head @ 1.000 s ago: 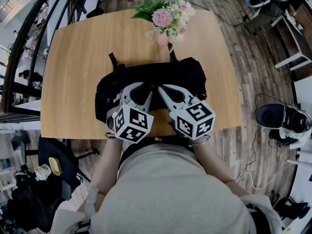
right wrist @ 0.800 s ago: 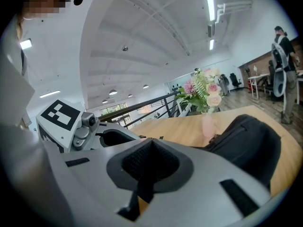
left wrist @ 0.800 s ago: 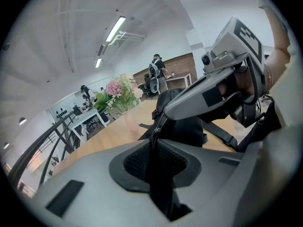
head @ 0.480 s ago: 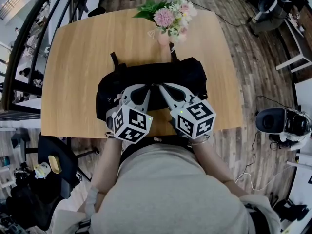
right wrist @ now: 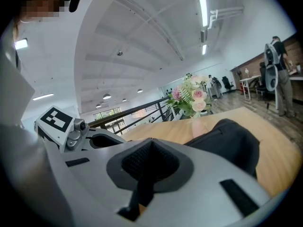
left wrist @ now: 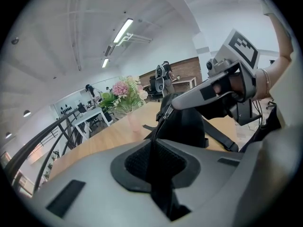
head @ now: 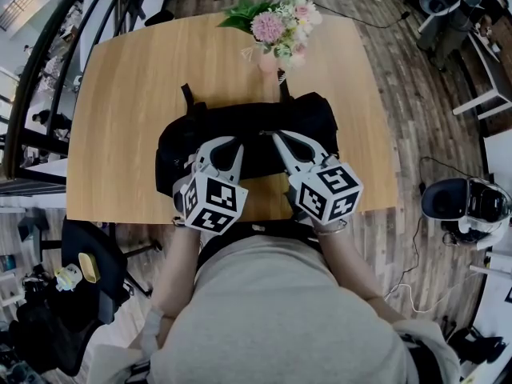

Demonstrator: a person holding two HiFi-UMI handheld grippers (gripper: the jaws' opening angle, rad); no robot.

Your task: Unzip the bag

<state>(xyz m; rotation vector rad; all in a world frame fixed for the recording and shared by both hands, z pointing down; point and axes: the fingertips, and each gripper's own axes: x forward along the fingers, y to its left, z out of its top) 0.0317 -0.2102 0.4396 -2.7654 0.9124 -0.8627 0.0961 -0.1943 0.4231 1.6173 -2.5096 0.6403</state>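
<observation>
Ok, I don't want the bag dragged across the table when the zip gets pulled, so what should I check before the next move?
1. Left gripper anchoring the bag: ok. Its jaws have just closed, with the bag's zip track between them.
2. Right gripper shut: ok.
3. Right gripper pinching the zip pull: cannot tell. Its tip meets the pull in the left gripper view, but the pinch itself does not show.
4. Bag resting fully on the table: ok.
5. Flower vase clear of the bag: cannot tell. It stands right behind the bag.
</observation>
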